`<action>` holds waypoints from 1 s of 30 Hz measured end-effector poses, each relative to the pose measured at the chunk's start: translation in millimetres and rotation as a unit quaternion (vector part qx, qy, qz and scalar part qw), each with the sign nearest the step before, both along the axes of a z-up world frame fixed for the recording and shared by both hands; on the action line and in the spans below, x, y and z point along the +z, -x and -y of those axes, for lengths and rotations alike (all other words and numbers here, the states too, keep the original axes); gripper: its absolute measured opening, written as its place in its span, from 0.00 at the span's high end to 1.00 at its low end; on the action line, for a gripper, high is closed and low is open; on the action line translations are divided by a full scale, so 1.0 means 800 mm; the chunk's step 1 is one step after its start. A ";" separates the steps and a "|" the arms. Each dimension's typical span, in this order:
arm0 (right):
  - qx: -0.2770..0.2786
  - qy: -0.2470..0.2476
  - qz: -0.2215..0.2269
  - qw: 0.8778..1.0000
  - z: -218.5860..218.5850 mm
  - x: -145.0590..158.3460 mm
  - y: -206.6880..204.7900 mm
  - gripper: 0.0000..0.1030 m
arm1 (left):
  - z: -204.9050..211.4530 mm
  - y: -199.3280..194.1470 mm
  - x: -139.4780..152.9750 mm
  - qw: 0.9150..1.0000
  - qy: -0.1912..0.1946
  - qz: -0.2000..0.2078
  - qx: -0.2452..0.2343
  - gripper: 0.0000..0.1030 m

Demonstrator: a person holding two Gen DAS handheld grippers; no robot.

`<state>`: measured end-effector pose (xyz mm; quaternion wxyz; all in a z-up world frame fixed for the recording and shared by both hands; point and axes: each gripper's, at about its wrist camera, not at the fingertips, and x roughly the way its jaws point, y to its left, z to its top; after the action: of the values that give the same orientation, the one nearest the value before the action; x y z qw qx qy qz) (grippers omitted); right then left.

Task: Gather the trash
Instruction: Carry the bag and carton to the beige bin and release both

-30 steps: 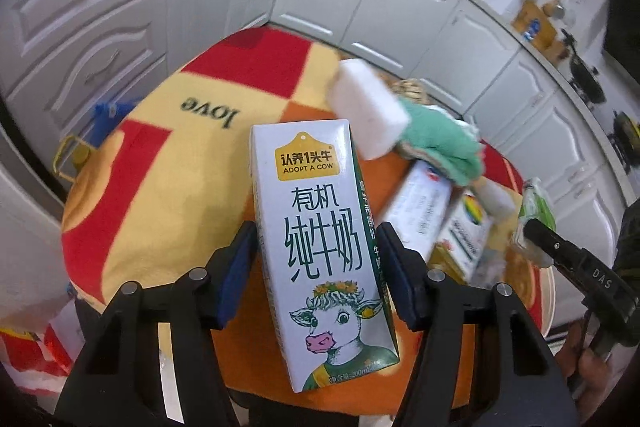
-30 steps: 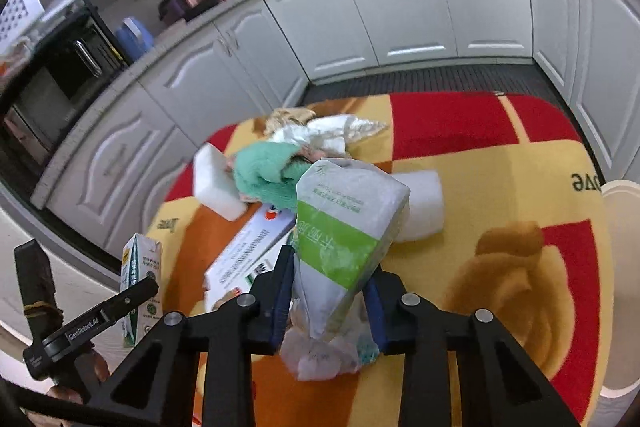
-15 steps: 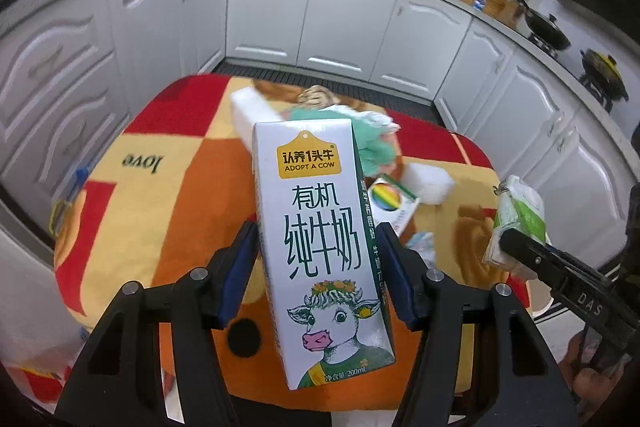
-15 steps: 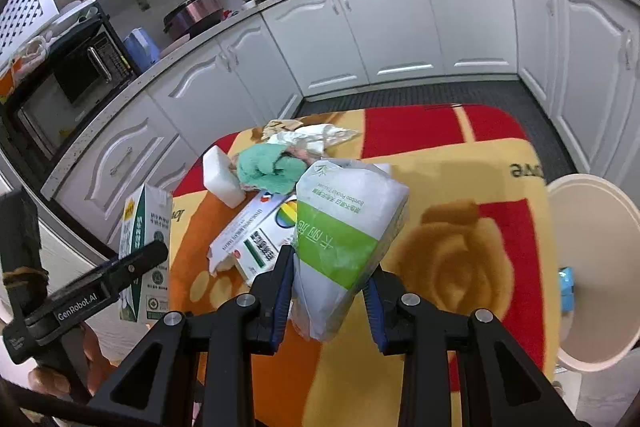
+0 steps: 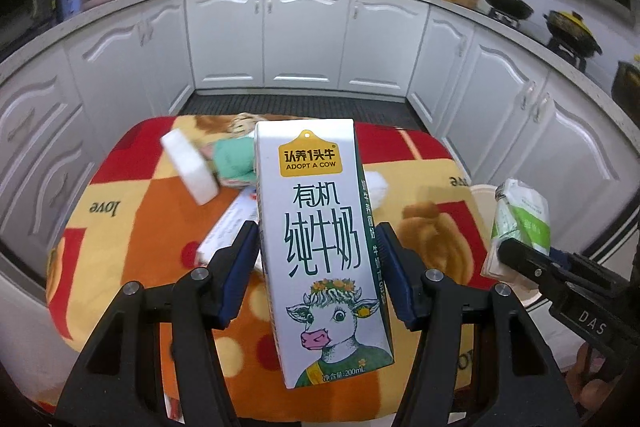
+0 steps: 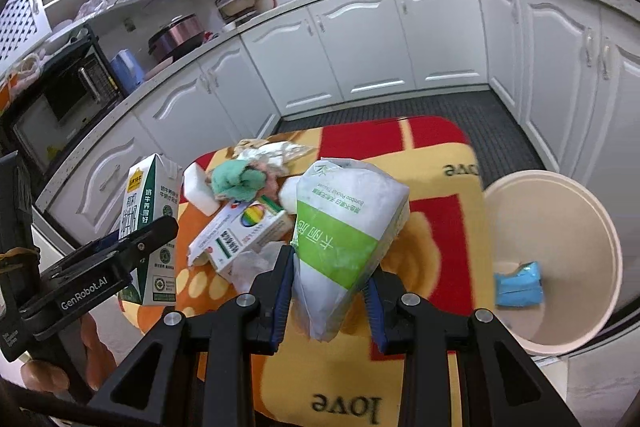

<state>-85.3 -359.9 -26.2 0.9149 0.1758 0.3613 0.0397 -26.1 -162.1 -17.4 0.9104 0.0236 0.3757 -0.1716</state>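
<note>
My left gripper [image 5: 318, 259] is shut on a white milk carton [image 5: 320, 195] with a cow picture, held upright above the table; the carton also shows in the right wrist view [image 6: 150, 223]. My right gripper [image 6: 326, 279] is shut on a white and green tissue pack [image 6: 344, 227], held above the table's front; the pack also shows in the left wrist view [image 5: 520, 219]. A cream trash bin [image 6: 560, 259] stands right of the table with a blue wrapper [image 6: 518, 283] inside.
The table has a red, yellow and orange cloth [image 6: 440, 163]. On it lie a white sponge [image 5: 190, 171], a green rag [image 6: 236, 179], a white medicine box [image 6: 240, 235] and crumpled paper [image 6: 276, 149]. White cabinets [image 5: 304, 35] surround the table.
Both grippers have lifted and pulled back from the table with their items. The right gripper's view has swung right, so the whole bin now shows.
</note>
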 end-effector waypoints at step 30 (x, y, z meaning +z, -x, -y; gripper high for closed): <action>-0.125 0.016 -0.038 0.991 0.141 -0.033 0.069 0.70 | 0.215 0.014 -0.018 0.990 -0.007 -0.009 -0.144 0.45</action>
<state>-140.7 -472.9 -52.6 0.9009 0.2067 0.3714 -0.0877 -37.4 -334.0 -31.7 0.8728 0.0821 0.3775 -0.2984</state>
